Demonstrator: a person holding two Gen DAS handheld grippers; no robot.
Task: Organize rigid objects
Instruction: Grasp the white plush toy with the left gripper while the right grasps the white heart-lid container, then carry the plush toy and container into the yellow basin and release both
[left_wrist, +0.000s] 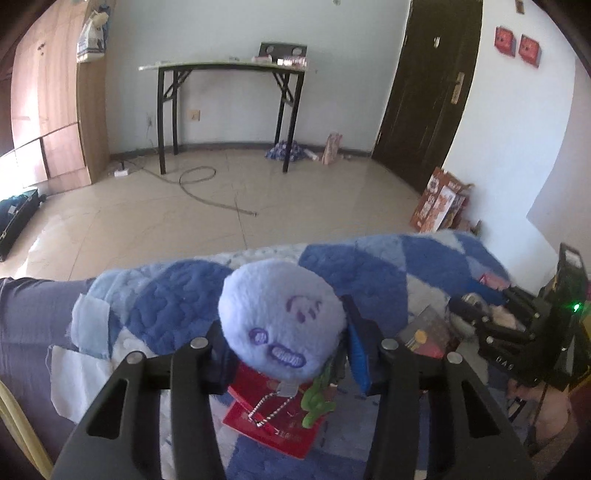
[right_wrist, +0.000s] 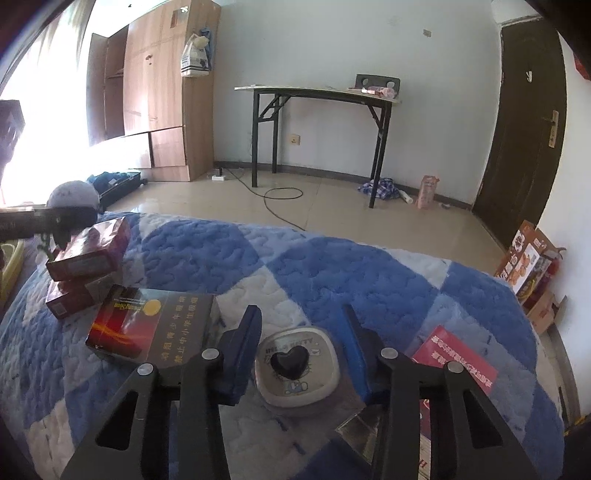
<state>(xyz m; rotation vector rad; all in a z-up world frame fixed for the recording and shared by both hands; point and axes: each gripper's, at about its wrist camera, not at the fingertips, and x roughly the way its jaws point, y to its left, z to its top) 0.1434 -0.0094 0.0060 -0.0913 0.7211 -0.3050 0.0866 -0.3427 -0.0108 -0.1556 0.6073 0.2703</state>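
Both wrist cameras sit low and close over the blue checked blanket (left_wrist: 388, 266), angled slightly downward toward the folding table (right_wrist: 317, 90) at the far wall. Both views share the blanket, that table, the wardrobe left of it and the dark door right of it.

A bed covered by a blue-and-white checked quilt (right_wrist: 332, 266) carries everything. Taking the dark red box with gold lettering (right_wrist: 147, 325) as landmark: two smaller red boxes (right_wrist: 88, 254) are stacked just beyond its far left corner; a rounded tin with a black heart on its lid (right_wrist: 295, 365) lies just to its right; a pink-red card (right_wrist: 454, 362) lies further right, past the tin. Elsewhere on the quilt lies a flat red booklet (left_wrist: 273, 421).
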